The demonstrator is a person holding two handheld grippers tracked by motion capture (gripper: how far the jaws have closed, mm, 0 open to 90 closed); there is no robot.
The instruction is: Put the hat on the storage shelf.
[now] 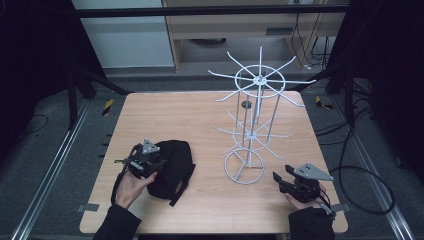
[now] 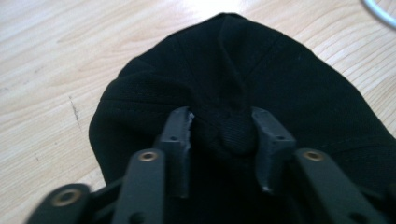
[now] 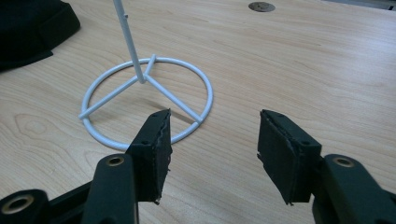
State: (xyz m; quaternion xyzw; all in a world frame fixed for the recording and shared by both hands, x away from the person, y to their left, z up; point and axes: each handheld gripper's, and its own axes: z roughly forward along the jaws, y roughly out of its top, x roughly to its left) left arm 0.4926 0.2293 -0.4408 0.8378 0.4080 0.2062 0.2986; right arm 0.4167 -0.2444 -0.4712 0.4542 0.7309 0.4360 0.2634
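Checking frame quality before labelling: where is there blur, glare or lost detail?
Left gripper view: jaws soft, black cap nearly textureless, glare on table. Right gripper view: white rack base sharp, shadowed. High view: dim, dark surroundings.

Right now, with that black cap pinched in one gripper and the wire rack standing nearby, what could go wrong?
1. The left gripper has only a small fold of the black cap between its jaws, so the fabric might slip out on lifting.
2. The white wire rack is tall, on a narrow ring base; a dragging cap could snag a prong and tip it.
3. The right gripper hangs open just short of that base and may nudge it.
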